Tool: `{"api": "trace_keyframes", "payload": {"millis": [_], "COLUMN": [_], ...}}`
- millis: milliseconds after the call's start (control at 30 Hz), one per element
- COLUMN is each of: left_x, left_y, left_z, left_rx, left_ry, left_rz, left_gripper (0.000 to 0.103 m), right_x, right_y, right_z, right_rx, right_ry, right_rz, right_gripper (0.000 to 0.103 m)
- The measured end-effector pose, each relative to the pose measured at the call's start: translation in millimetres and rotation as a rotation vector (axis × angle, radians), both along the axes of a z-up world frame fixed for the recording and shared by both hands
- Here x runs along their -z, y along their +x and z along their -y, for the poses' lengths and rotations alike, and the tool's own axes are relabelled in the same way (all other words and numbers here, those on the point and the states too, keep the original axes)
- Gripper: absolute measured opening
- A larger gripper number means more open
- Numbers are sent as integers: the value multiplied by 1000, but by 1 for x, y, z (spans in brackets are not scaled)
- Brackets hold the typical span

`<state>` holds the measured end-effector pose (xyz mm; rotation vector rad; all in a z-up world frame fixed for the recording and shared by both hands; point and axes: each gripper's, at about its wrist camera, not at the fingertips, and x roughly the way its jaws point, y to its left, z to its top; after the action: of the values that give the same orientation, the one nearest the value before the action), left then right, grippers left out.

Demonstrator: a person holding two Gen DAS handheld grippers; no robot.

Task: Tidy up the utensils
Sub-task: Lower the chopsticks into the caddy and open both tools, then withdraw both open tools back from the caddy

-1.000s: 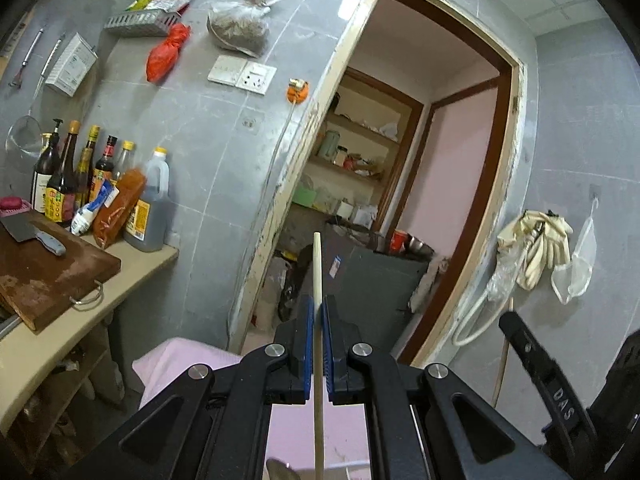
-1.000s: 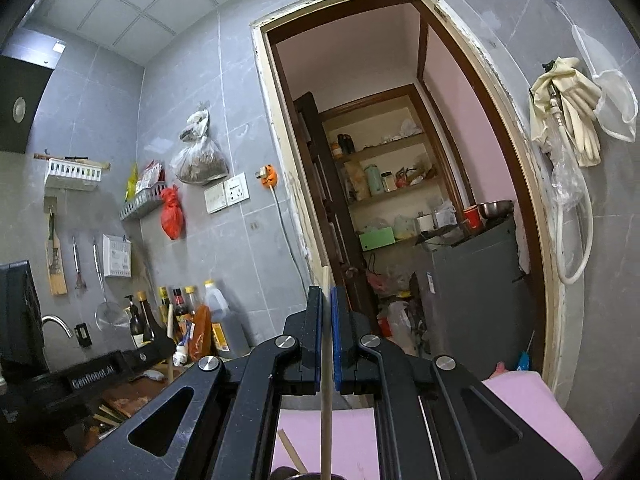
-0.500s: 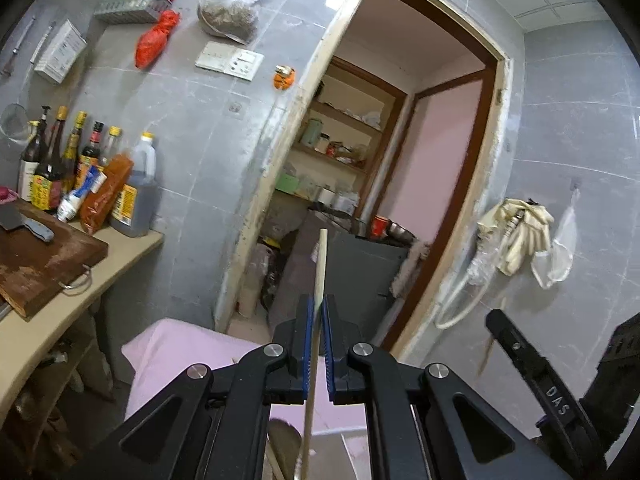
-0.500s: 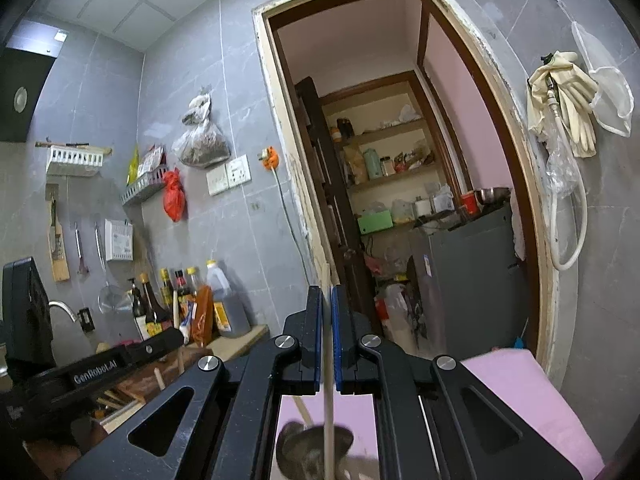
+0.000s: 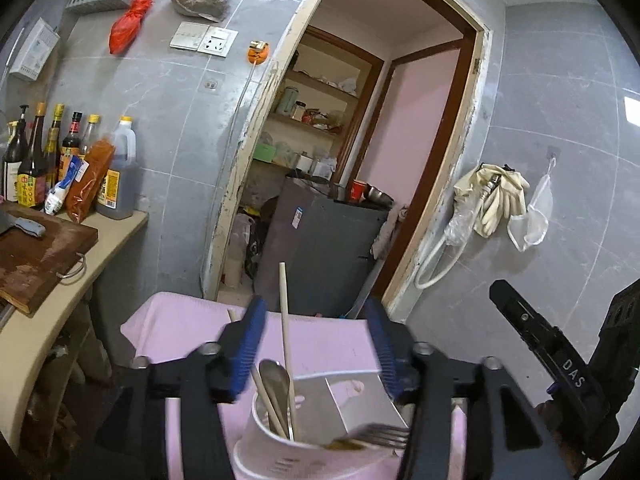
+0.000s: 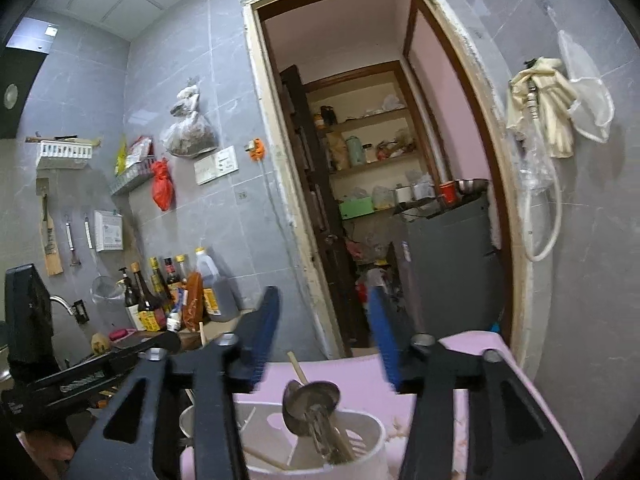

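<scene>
A white utensil holder (image 5: 304, 446) with compartments stands on a pink surface (image 5: 328, 340) just below both grippers. In the left wrist view it holds wooden chopsticks (image 5: 286, 332), a metal spoon (image 5: 276, 380) and a fork (image 5: 380, 436) in another compartment. My left gripper (image 5: 316, 344) is open and empty above the holder. In the right wrist view the holder (image 6: 320, 448) holds a spoon (image 6: 310, 398) and a chopstick (image 6: 298, 368). My right gripper (image 6: 324, 340) is open and empty above it.
A counter (image 5: 80, 276) at left carries a wooden cutting board (image 5: 36, 256) with a cleaver and several sauce bottles (image 5: 68, 168). A doorway (image 5: 360, 160) with shelves and a grey cabinet (image 5: 320, 256) lies ahead. Gloves (image 5: 496, 200) hang on the right wall.
Both grippers were shut on upright chopsticks. Both have opened and let them go; the chopsticks now stand in the holder, which has come into view below.
</scene>
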<state>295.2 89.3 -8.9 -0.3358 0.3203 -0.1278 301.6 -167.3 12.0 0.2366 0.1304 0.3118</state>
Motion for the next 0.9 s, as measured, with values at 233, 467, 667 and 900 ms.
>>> {"api": "trace_keyframes", "payload": {"millis": [233,467,667,900], "left_x": [-15,-17,-21,-26], "left_y": [-30,-66,-109,-167], "left_z": [8,21,37,55], "left_rx": [-15,-45,-80,-134], "left_ry": [28,93,134,157], "left_rz": [-17,-60,-87,-144], "left_gripper": [89,103,103,103], "right_x": [-8,-9,-8,-6], "right_y": [-29,-61,-95,-153], "right_z": [16,31,44,59], "right_rx": [36,21,-12,-48], "right_ry": [-23,-80,-116,-152], "right_rz": [-63,-134,-181,-246], "right_gripper": [66,81,93,100]}}
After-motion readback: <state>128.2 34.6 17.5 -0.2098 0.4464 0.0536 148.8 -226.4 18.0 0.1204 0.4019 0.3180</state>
